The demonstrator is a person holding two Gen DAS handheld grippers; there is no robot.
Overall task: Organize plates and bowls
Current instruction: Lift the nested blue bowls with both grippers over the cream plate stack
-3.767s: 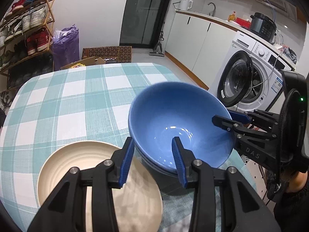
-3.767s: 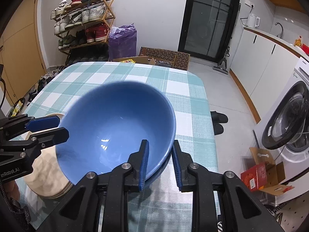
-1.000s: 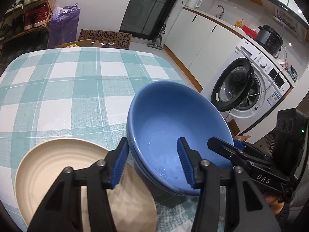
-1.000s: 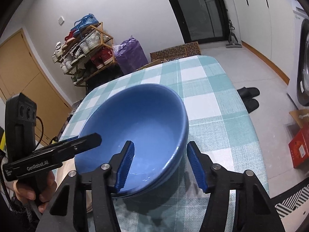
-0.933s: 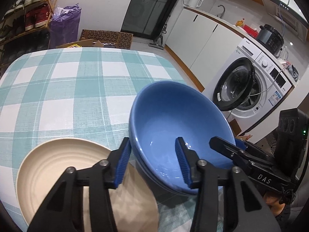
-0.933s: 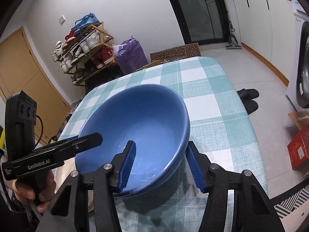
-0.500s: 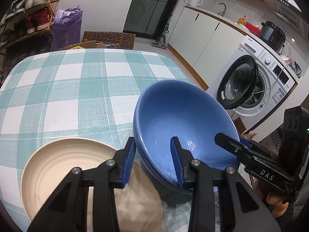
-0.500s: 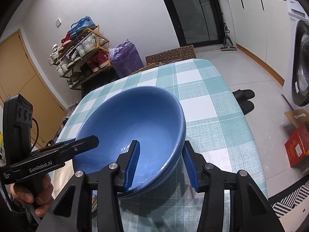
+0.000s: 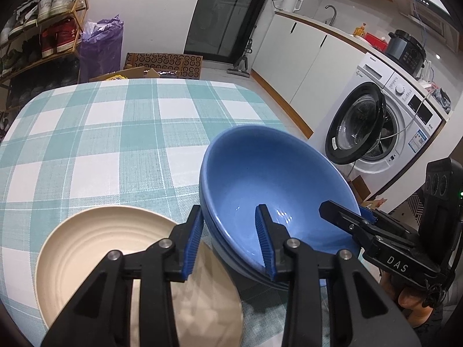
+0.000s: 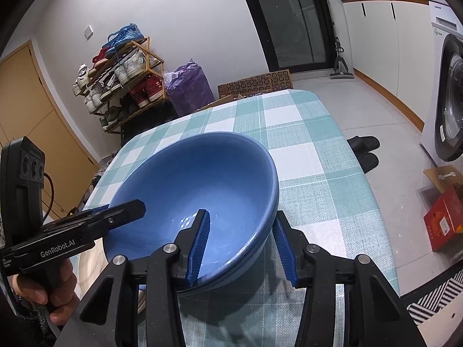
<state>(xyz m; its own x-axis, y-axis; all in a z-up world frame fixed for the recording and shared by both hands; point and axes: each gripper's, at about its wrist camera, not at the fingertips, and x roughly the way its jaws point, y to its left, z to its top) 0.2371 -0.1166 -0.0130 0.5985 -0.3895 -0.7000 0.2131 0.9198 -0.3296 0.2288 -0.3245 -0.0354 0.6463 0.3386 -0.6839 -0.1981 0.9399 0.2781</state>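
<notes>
Two nested blue bowls (image 9: 260, 179) (image 10: 202, 179) stand on the checked table (image 9: 101, 133), close to its right edge. My left gripper (image 9: 230, 240) is shut on their near-left rim, one pad inside the top bowl and one against the outer wall. From the opposite side my right gripper (image 10: 241, 243) is shut on the rim the same way. Each gripper shows in the other's view: the right gripper (image 9: 344, 211) and the left gripper (image 10: 121, 208). A cream ribbed plate (image 9: 95, 248) lies on the table just left of the bowls, under my left gripper.
A washing machine (image 9: 356, 133) with its door open stands beyond the table's right edge. Black slippers (image 10: 363, 150) and a red box (image 10: 445, 219) lie on the floor there. A shoe rack (image 10: 121, 78) and a purple bag (image 10: 188, 89) stand behind the table.
Over the last second both grippers' jaws have narrowed onto the bowls' rim, from wide apart to pinching it. The bowls, the plate and both hands have stayed where they were.
</notes>
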